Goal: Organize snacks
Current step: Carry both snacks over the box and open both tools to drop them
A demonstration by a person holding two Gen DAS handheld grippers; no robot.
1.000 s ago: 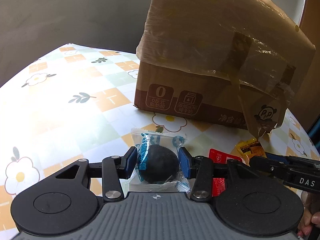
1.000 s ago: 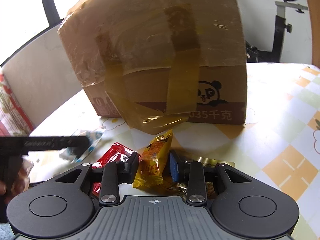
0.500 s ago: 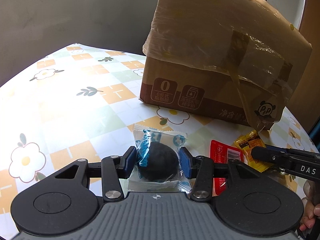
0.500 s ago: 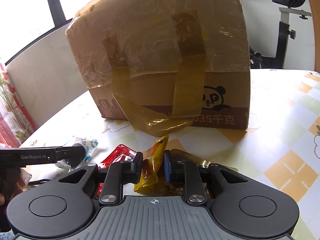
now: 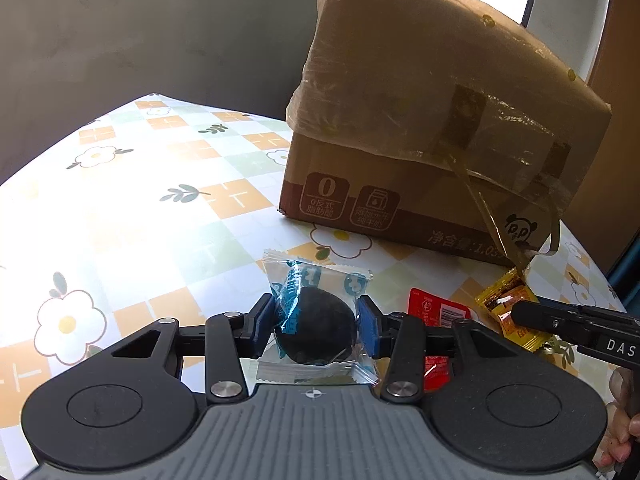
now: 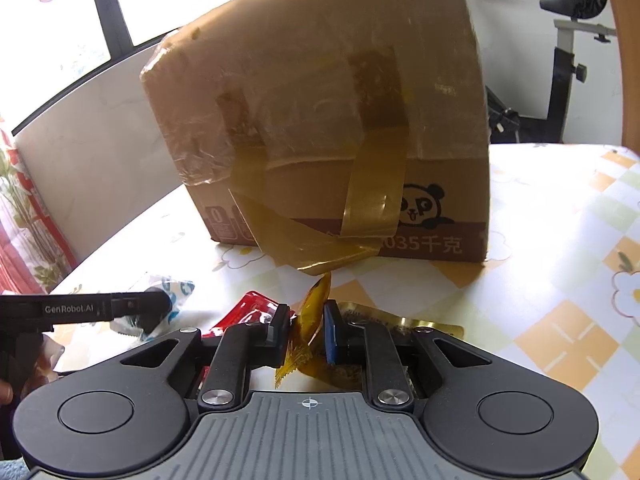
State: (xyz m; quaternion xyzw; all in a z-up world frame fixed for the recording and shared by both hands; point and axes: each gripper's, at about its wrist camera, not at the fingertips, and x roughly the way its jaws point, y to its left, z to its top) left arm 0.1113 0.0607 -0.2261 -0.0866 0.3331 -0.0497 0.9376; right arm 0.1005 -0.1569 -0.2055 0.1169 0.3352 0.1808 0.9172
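Our left gripper (image 5: 316,326) clamps a dark round snack packet (image 5: 316,320) above the tablecloth (image 5: 132,216); a red packet (image 5: 438,312) and yellow packet (image 5: 506,308) lie beside it, near the cardboard box (image 5: 432,140).

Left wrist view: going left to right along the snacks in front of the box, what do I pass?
Black ball snack in its clear wrapper held by the left gripper → red packet → yellow packet → right gripper.

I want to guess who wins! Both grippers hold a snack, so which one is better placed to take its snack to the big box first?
Probably right. The right gripper, shut on the orange packet, points straight at the cardboard box. The left gripper, shut on the black snack, sees it off to one side.
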